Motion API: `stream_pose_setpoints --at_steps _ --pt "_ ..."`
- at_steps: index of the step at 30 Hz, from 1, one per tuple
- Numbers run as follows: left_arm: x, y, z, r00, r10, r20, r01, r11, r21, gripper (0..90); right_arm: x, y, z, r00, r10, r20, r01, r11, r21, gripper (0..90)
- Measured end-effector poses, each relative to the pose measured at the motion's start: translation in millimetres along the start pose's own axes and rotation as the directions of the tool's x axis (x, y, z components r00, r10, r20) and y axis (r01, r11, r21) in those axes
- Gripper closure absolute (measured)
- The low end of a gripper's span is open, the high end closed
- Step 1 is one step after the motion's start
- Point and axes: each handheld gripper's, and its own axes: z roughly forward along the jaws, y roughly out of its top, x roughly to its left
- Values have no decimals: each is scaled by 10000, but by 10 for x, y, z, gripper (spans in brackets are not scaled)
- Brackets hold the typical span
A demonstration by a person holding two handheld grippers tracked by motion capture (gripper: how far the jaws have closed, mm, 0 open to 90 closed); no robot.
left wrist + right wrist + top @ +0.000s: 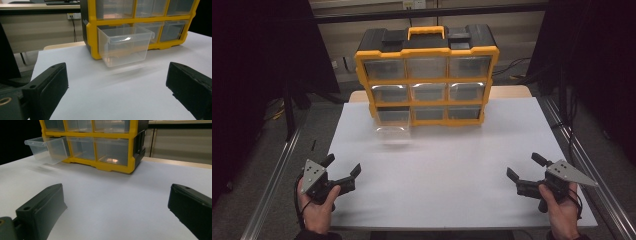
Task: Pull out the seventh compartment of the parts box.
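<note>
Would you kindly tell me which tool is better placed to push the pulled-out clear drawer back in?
Probably the left tool: the open drawer sits at the organizer's bottom left, nearer its side, while the right tool is across the table. Both are open and empty.

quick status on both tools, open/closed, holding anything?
Left tool: open, jaws spread wide, holding nothing, low over the white table.
Right tool: open, jaws spread wide, holding nothing.

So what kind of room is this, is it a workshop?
Probably a lab or test room: a yellow parts organizer with clear drawers stands on a white table, metal frame rails run alongside, and dark curtains hang around it.
</note>
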Motion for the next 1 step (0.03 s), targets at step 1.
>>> stream_pose_setpoints --at_steps 1 --pt "-17 -4 10 10000 42 -27 -42 9999 114 40 -2 -1 3 10000 2 10 -2 10000 19 3"
